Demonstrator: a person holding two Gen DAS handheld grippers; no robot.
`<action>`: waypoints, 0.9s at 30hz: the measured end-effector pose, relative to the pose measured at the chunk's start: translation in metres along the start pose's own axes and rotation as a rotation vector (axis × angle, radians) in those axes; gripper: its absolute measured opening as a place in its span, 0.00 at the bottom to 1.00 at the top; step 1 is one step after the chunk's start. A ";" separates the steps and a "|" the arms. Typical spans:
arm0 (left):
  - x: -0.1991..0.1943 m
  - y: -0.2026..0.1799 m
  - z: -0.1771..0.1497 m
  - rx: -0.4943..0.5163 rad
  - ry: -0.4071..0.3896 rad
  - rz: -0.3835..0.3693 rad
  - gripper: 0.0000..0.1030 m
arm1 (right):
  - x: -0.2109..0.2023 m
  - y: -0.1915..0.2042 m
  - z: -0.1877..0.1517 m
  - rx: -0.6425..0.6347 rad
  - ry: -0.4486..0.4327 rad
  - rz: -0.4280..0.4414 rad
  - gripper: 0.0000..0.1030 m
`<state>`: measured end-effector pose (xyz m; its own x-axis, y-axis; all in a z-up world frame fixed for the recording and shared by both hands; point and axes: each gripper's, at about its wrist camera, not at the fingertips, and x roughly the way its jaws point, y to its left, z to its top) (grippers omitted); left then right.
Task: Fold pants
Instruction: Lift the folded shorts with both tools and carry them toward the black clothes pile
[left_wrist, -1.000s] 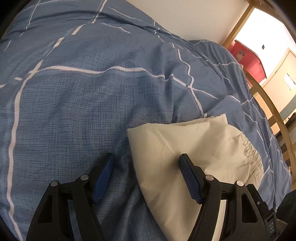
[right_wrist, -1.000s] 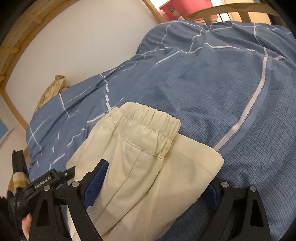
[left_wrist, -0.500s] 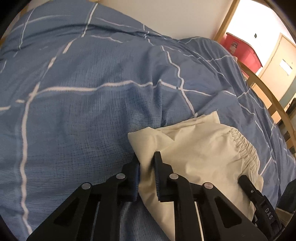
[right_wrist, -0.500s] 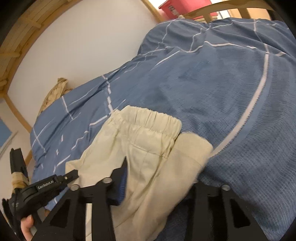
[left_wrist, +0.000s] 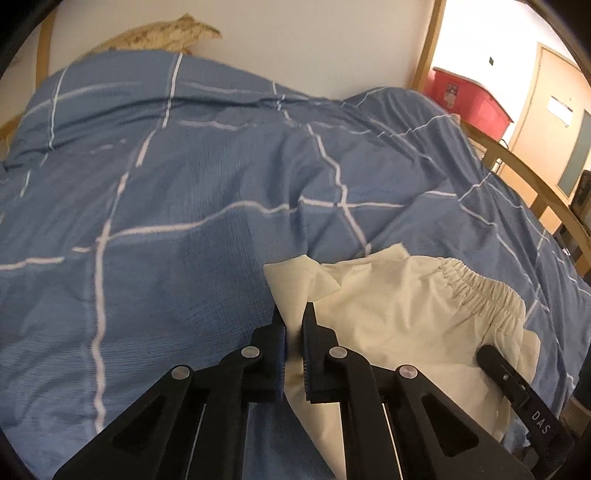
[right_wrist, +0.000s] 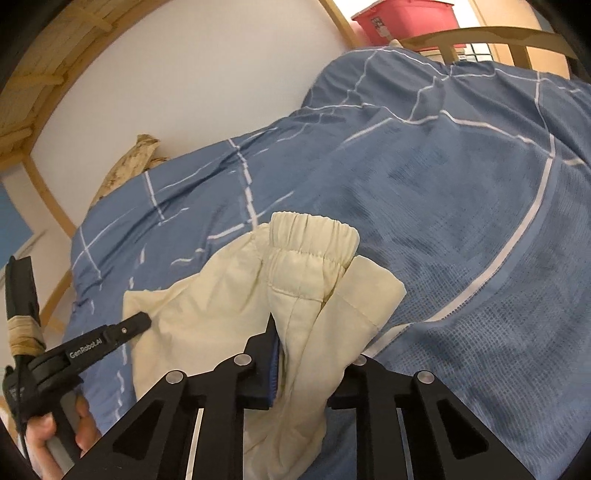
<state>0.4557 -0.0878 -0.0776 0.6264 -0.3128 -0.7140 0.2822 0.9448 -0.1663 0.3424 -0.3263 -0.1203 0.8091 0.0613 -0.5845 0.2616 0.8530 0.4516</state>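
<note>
A: We log a bedroom: blue checked duvet (left_wrist: 207, 192) over a bed, curved wooden bed frame (left_wrist: 532, 173).

B: We add a plain white wall (right_wrist: 192, 92), red storage bin (left_wrist: 465, 99), door (left_wrist: 554, 122) beyond.

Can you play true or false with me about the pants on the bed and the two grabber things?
1. The pants are cream-coloured. True.
2. The pants lie on a red blanket. False: they lie on a blue bedcover with white lines; the red thing is a red bin far behind the bed.
3. The left gripper pinches an edge of the pants. True.
4. The right gripper is wide open with nothing in it. False: its jaws are closing, with bunched pants fabric between them.
5. The stretchy waistband is hidden. False: it shows in both views.
</note>
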 end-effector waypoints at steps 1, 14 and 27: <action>-0.007 -0.002 0.000 0.013 -0.010 0.002 0.08 | -0.006 0.002 0.001 -0.006 -0.007 0.005 0.19; -0.139 -0.001 -0.002 0.059 -0.141 0.040 0.08 | -0.095 0.049 0.005 -0.100 -0.075 0.092 0.19; -0.282 0.054 -0.017 0.060 -0.261 0.192 0.08 | -0.172 0.150 -0.018 -0.248 -0.119 0.241 0.19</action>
<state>0.2820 0.0532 0.1027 0.8354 -0.1512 -0.5284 0.1781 0.9840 0.0000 0.2324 -0.1995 0.0357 0.8916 0.2270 -0.3919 -0.0674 0.9222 0.3808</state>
